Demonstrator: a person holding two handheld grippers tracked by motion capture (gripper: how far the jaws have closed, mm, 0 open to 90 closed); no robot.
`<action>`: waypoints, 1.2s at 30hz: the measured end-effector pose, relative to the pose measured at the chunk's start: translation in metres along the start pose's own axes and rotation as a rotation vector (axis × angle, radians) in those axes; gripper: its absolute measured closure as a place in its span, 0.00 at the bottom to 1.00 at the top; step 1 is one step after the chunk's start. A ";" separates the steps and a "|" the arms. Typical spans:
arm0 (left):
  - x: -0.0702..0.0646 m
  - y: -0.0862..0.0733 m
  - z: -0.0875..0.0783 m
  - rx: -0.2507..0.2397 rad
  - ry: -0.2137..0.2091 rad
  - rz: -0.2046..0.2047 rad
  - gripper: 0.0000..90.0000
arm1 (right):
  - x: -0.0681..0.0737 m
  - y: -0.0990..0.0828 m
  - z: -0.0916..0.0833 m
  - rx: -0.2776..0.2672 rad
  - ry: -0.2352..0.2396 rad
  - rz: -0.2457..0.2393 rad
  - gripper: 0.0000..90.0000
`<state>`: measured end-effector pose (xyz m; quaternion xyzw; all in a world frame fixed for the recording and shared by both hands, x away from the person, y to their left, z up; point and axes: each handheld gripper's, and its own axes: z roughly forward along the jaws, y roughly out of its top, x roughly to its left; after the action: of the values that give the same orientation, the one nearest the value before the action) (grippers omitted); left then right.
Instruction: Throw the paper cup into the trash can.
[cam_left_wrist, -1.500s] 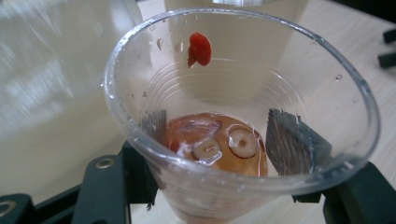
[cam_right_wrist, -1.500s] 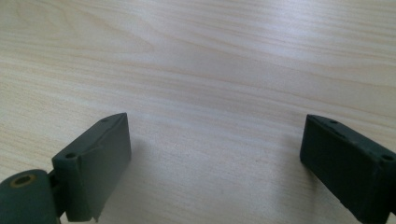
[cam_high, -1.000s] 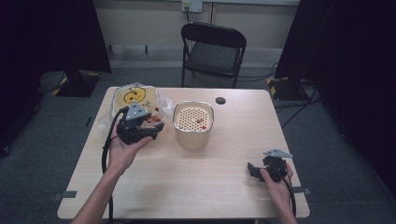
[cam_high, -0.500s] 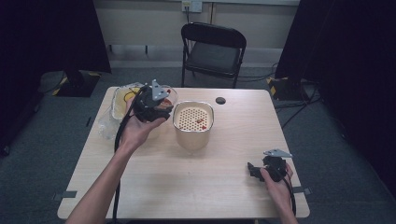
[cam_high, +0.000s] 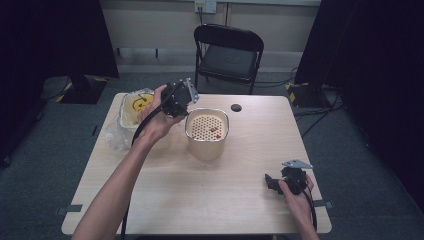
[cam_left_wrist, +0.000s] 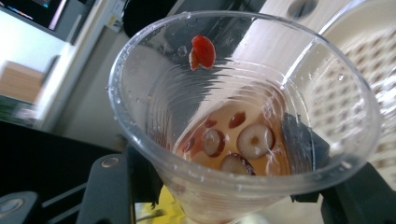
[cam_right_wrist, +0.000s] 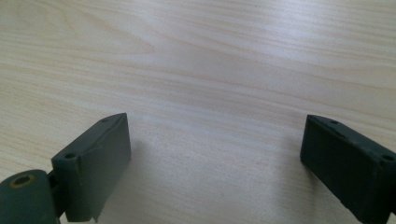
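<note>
Cup: the clear plastic cup (cam_left_wrist: 243, 121) sits clamped between your left gripper's (cam_high: 179, 98) jaws, raised beside the rim of the strainer pot (cam_high: 206, 131) at mid-table.
Contents: amber liquid with sliced fruit (cam_left_wrist: 254, 140) lies low in the cup; one red piece (cam_left_wrist: 202, 50) clings to the wall near the lip.
Left jaws: pressed onto the cup's sides; they have just been closing a little further on it.
Right gripper (cam_high: 274, 183): it rests on the table (cam_high: 240, 210) near its front right edge, jaws wide apart, nothing between them.
Risk: the thin wall may buckle if you squeeze harder, so liquid could spill outside the pot; tipping before the lip is over the perforated insert would wet the table.
View difference: the left gripper view reveals the contents; the high view places the cup relative to the pot and the yellow-printed bag (cam_high: 131, 112).
</note>
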<state>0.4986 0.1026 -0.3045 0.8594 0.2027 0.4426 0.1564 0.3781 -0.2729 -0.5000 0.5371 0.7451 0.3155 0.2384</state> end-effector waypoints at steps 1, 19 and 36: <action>-0.001 0.000 0.002 0.004 0.006 0.018 0.46 | 0.000 0.000 0.000 0.000 0.000 0.000 0.09; -0.023 0.017 0.021 0.139 0.122 0.348 0.46 | 0.000 0.000 0.000 -0.001 0.000 -0.001 0.09; -0.026 0.022 0.019 0.191 0.239 0.557 0.46 | 0.000 0.000 0.000 -0.001 0.001 -0.001 0.09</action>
<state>0.5052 0.0691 -0.3238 0.8346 0.0174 0.5452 -0.0771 0.3780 -0.2729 -0.5001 0.5364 0.7455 0.3159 0.2383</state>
